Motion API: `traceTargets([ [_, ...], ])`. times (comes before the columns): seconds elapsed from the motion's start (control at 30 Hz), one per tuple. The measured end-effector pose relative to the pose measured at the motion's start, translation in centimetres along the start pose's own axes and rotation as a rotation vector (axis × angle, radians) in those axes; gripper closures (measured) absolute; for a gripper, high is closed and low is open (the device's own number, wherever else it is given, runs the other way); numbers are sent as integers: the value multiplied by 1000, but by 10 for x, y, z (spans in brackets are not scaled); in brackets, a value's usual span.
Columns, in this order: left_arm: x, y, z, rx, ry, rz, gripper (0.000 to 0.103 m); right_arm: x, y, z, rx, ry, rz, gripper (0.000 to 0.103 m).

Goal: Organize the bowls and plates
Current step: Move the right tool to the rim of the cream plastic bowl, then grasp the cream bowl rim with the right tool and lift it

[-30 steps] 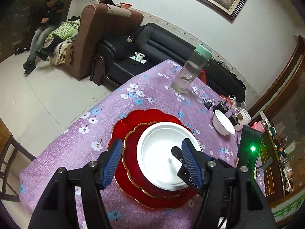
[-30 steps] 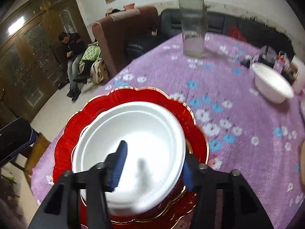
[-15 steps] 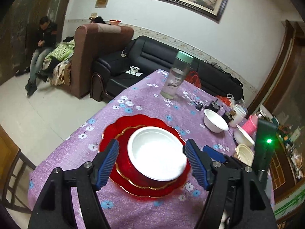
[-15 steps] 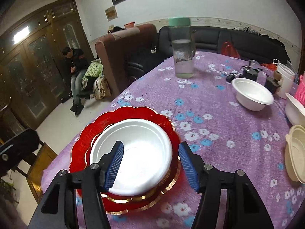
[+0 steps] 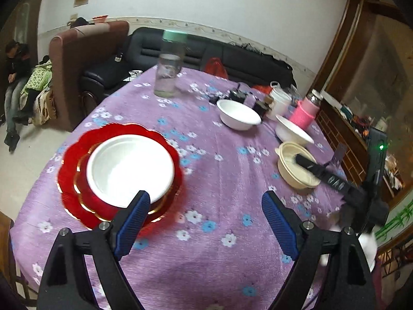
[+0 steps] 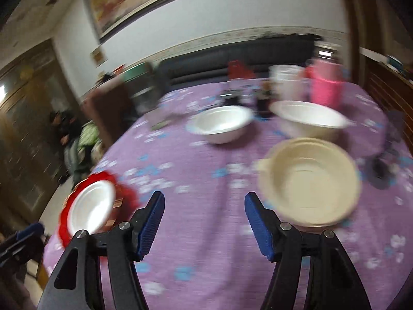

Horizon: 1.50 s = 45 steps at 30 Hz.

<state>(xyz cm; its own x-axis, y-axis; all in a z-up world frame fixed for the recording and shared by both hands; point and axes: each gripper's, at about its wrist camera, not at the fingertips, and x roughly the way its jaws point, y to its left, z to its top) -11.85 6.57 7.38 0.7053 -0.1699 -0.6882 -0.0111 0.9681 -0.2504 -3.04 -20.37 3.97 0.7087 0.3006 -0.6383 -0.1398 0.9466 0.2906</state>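
The landmark here is the stack at one side of the purple flowered tablecloth (image 5: 222,180): a white bowl (image 5: 130,166) sits inside a small red plate with a gold rim (image 5: 85,193), which lies on a larger scalloped red plate (image 5: 69,170). The left gripper (image 5: 205,219) hangs over bare cloth just beside that stack, its jaws spread wide after just opening further, with nothing between them; its left blue pad overlaps the stack's near edge in the view, and whether it touches cannot be told. The right gripper (image 6: 205,223) also stands apart with empty jaws, which have just been widening, over bare cloth between the stack and a cream bowl (image 6: 309,180); that view is blurred. The cream bowl lies well away from the stack, across the cloth, and one finger of the right gripper reaches over its rim in the left wrist view. Beyond the cream bowl stand two more white bowls, one nearer the middle of the table (image 5: 238,115) and one beside a pink flask (image 5: 304,111). A clear bottle with a green lid (image 5: 169,69) stands at the far edge, straight behind the stack. A person sits on a sofa far off to the stack's left.
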Motion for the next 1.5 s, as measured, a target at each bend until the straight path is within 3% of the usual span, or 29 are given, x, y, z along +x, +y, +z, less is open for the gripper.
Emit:
traceTargets([
  [0.2, 21, -27, -3, 45, 35, 9, 15, -10, -87, 17, 205, -37, -104, 34],
  [0.33, 36, -48, 2, 84, 55, 8, 15, 1, -114, 28, 268, -43, -144, 34],
  [0.47, 54, -66, 13, 100, 60, 4, 15, 21, -121, 31, 259, -32, -182, 35],
  [0.63, 90, -88, 27, 103, 78, -7, 15, 37, -137, 22, 286, 12, -164, 35],
  [0.83, 159, -120, 40, 67, 195, -112, 16, 41, -145, 19, 296, 25, -153, 35],
  [1.2, 245, -154, 56, 61, 296, -116, 16, 52, -152, 16, 322, 63, -151, 35],
  [1.3, 257, -162, 55, 72, 309, -116, 16, 57, -151, 16, 322, 76, -151, 40],
  [1.5, 270, -161, 47, 38, 358, -120, 20, 67, -152, 14, 332, 114, -130, 65],
])
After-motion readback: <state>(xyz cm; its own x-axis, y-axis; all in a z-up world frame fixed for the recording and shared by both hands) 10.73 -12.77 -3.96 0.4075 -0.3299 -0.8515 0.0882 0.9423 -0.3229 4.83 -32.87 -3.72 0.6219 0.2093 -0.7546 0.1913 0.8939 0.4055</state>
